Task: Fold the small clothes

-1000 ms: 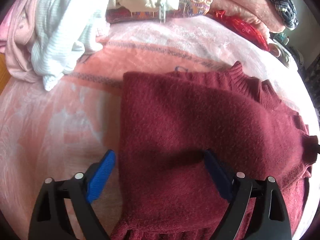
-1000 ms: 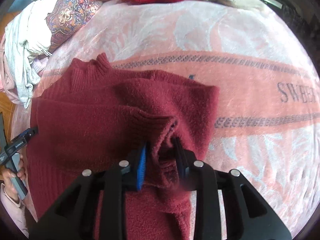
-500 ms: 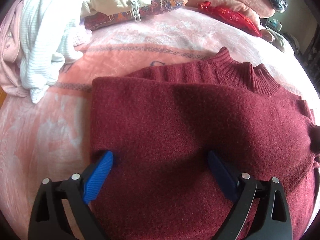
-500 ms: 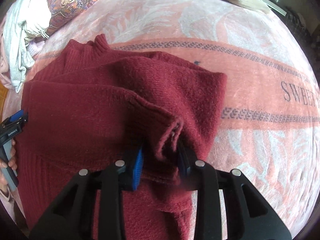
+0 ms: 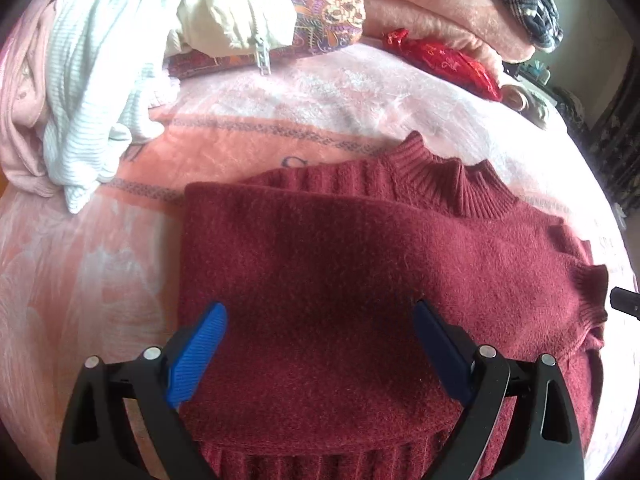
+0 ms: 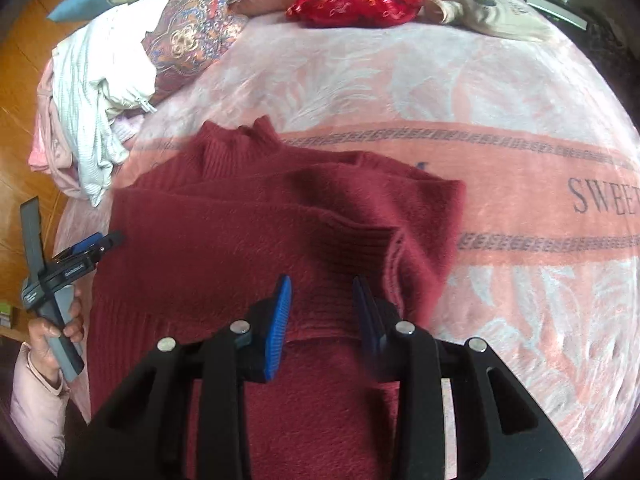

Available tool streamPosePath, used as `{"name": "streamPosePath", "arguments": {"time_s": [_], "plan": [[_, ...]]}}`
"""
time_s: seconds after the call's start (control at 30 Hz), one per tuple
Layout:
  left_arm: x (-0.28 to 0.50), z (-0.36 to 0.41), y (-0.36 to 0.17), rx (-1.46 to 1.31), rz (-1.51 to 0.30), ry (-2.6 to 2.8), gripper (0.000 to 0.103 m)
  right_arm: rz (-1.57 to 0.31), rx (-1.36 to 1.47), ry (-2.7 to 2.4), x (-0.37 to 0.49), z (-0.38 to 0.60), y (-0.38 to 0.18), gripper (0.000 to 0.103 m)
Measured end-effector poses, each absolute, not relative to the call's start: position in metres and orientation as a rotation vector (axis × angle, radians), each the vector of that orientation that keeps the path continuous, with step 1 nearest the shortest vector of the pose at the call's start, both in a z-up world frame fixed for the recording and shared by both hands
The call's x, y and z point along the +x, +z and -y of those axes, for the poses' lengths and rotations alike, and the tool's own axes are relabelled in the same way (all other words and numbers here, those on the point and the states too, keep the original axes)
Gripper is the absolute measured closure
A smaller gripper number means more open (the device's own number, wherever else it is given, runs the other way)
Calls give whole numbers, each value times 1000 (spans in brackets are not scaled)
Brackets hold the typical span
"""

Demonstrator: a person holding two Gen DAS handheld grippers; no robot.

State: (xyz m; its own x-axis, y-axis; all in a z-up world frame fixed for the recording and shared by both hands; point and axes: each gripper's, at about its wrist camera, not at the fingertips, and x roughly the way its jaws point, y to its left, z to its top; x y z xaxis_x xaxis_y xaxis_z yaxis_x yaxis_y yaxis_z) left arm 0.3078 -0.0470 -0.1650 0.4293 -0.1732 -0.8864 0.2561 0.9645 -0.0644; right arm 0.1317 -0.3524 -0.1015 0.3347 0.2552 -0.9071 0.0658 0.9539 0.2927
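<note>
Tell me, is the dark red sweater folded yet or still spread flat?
Partly folded: on the dark red sweater, a sleeve with ribbed cuff lies across the body.

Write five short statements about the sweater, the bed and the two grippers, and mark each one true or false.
1. The dark red sweater lies on a pink blanket. True.
2. The right gripper is clamped on the sweater's collar. False: its jaws are opening, apart over a ribbed cuff, with nothing pinched.
3. The left gripper stands wide open over the sweater. True.
4. The blanket bears the word HOME. False: the letters that show read SWEE.
5. A white ribbed garment lies in the pile beside the sweater. True.
</note>
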Motion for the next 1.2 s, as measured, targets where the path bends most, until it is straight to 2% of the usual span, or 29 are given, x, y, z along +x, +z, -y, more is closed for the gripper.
{"name": "streamPosePath", "arguments": {"time_s": [0.1,0.17,0.2,0.3,0.4,0.47,0.57,0.63,0.93,1.2], "plan": [[307,52,-183,119,-1139,-263,7,-1284,287,77,139,351,-125,72],[309,48,-191,91,-1138,-278,4,-1302,290,58,145,358,-141,84],[311,46,-192,85,-1138,-287,3,-1302,313,61,146,362,-146,86],[311,47,-193,96,-1134,-288,3,-1293,339,69,146,364,-149,86],[304,42,-183,86,-1151,-283,5,-1266,349,87,133,362,-132,75],[293,32,-171,111,-1176,-275,5,-1278,325,93,115,359,-114,62],[257,2,-148,169,-1188,-278,5,-1270,253,107,68,356,-87,61],[220,-23,-138,213,-1205,-289,4,-1298,257,126,28,358,-81,48],[76,-103,-156,183,-1363,-321,4,-1399,349,146,-138,349,-99,47],[36,-125,-185,184,-1477,-279,4,-1457,324,137,-201,321,-112,45]]}}
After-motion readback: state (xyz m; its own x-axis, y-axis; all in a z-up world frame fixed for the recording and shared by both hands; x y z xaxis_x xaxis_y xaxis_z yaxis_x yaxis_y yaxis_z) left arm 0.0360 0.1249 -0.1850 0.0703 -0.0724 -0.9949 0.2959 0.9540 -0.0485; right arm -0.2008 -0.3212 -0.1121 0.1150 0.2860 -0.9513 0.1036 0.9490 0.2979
